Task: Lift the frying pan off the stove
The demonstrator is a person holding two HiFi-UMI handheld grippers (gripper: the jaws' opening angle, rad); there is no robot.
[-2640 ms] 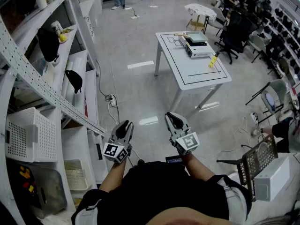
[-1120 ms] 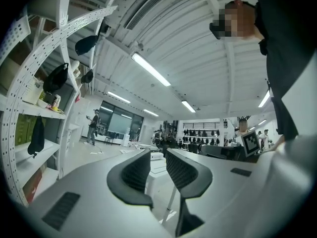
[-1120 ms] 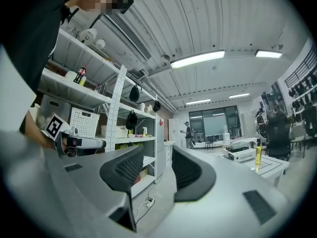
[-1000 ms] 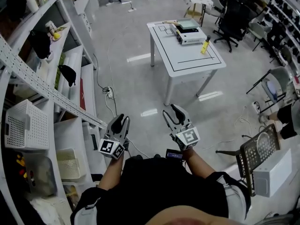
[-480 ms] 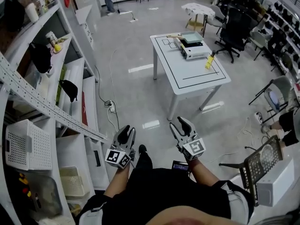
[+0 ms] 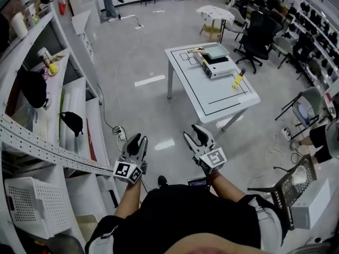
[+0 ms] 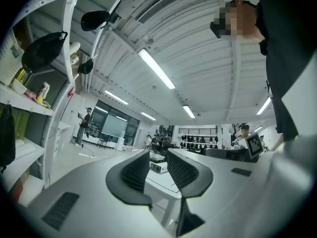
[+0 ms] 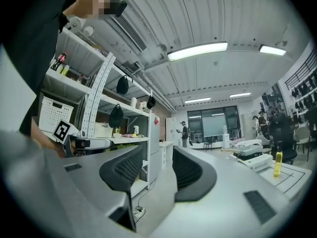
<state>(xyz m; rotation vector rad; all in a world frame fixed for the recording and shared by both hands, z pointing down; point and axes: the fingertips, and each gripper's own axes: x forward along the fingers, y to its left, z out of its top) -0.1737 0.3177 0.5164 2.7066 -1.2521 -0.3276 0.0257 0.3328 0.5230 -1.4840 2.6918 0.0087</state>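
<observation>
Two grippers are held out side by side in front of the person, over the floor (image 6: 143, 62) and well apart from the table (image 6: 225, 97). The left gripper (image 6: 137, 139) has its jaws only a narrow slit apart, with nothing between them (its own view looks through the slit toward the distant table). The right gripper (image 6: 193, 134) has its jaws set wider, and it is empty too.

The pan (image 6: 216, 51) sits on top of the stove (image 6: 221, 67), a white box at the far end of the table. Its pale handle sticks out to the left in the head view. A yellow bottle (image 6: 238, 79) stands on the table just right of the stove, near the table's edge.

Shelves (image 6: 47, 142) run along the person's left side, and a white basket (image 6: 32, 205) sits on a low shelf.
</observation>
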